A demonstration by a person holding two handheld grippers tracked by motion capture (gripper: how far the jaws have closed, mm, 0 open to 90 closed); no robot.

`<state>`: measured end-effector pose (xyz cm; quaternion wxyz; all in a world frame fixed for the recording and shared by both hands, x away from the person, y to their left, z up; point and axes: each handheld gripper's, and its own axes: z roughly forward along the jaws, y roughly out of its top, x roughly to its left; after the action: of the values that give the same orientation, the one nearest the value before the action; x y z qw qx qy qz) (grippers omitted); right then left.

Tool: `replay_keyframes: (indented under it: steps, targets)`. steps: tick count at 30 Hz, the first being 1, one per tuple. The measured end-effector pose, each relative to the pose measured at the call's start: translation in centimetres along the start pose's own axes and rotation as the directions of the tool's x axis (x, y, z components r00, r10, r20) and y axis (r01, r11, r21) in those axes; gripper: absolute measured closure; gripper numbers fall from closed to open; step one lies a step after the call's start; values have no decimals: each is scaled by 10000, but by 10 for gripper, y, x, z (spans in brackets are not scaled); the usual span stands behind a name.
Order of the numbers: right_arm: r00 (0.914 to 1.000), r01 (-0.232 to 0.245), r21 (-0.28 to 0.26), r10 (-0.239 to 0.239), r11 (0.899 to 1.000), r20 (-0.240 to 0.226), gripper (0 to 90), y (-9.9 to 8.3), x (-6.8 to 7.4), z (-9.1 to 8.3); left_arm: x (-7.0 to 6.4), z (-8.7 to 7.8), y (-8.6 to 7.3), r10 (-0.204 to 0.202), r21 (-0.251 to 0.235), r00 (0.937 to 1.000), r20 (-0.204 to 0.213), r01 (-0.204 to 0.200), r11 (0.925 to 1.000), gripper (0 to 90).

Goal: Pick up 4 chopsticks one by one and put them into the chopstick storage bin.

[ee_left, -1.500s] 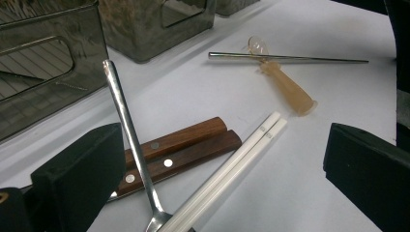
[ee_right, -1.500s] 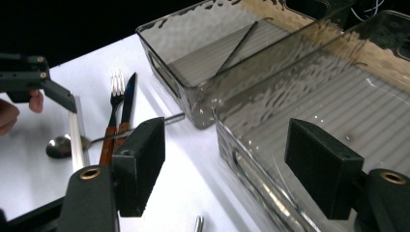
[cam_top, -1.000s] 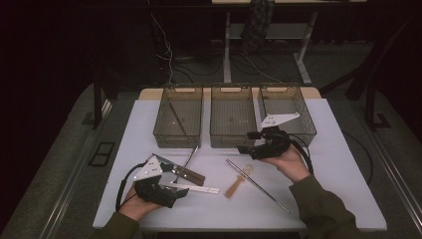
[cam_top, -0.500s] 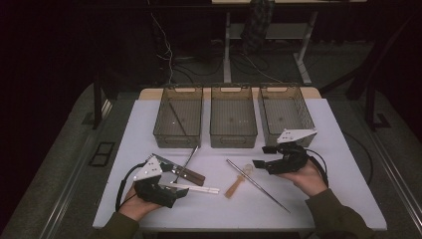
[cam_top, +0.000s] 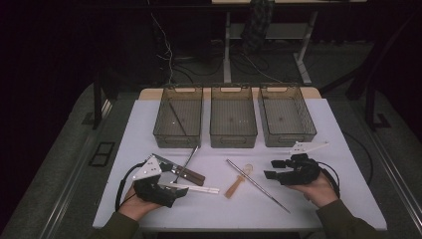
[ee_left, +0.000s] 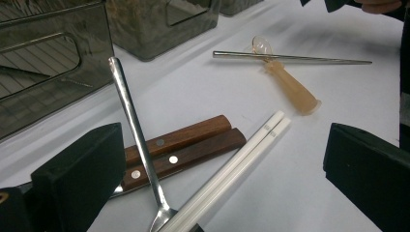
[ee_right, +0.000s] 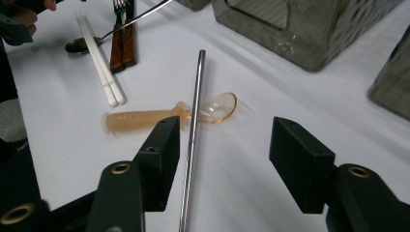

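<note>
My right tongs [cam_top: 272,169] are released, jaws wide apart, nothing betw them. They sit low over the table [cam_top: 348,189], pointing at the metal rod [cam_top: 258,185]. In the right gripper view the rod [ee_right: 192,130] runs straight out from betw my jaws, nearer the left one, not touched by either. Just past the jaw tips the rod lies across the orange spoon [ee_right: 164,116], at the neck where handle meets clear bowl. Further off, to the left, the white chopsticks [ee_right: 100,67] lie side by side, w/ two wood-handled forks [ee_right: 122,46] just beyond.

My left tongs [cam_top: 171,191] are also released, jaws far apart. In the left gripper view the chopsticks [ee_left: 227,169] run out from betw the jaws, and a metal spoon handle [ee_left: 134,125] lies over the wood handles [ee_left: 183,147] closer to the left jaw. Can't tell if either jaw touches anything.

Beyond both tongs stand three mesh bins [cam_top: 234,119] in a row; the one ahead of my left tongs holds a thin dark stick [cam_top: 177,119].
</note>
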<state>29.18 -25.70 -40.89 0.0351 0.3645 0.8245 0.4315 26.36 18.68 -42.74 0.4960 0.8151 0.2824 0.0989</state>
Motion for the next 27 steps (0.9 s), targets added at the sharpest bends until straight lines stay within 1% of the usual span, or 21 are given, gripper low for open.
replay_keyframes:
  steps: [3, 5, 8, 9, 11, 14, 17, 20, 23, 27]
  targets:
    - [10000, 32, 164, -30, 9999, -80, 479, -6, 1, 1, 0, 0, 0, -20, 15, 10000, -17, 20, 10000, 0]
    - [9998, 48, 272, -42, 9996, -215, 485, -10, 3, 3, 0, 0, 0, -26, 8, 10000, -23, 26, 10000, 0]
    - [9996, 168, 571, -155, 9982, -239, 511, -16, 7, 7, 0, 0, 0, -40, 6, 10000, -32, 41, 10000, 0]
    - [9996, 235, 678, -224, 9974, -170, 519, -17, 9, 8, 0, 0, 0, -38, 7, 10000, -30, 38, 10000, 0]
    - [9992, 389, 811, -385, 9959, -62, 549, -17, 12, 10, 0, 0, 0, -41, 3, 10000, -26, 41, 10000, 0]
    - [9986, 536, 824, -532, 9952, -81, 597, -16, 16, 13, 0, 0, 0, -42, 3, 10000, -31, 42, 10000, 0]
    - [9981, 609, 1148, -605, 9915, -71, 635, -17, 20, 18, 0, 0, 0, -40, 5, 10000, -33, 40, 10000, 0]
    - [9975, 706, 1398, -701, 9877, -82, 653, -17, 22, 23, 0, 0, 0, -28, 4, 10000, -35, 28, 10000, 0]
    - [9969, 775, 1594, -789, 9842, 23, 658, -18, 25, 28, 0, 0, 0, -46, -3, 10000, -45, 46, 10000, 0]
    - [9961, 837, 1576, -872, 9839, 157, 657, -17, 26, 33, 0, 1, 0, -22, 22, 10000, -56, 22, 10000, 0]
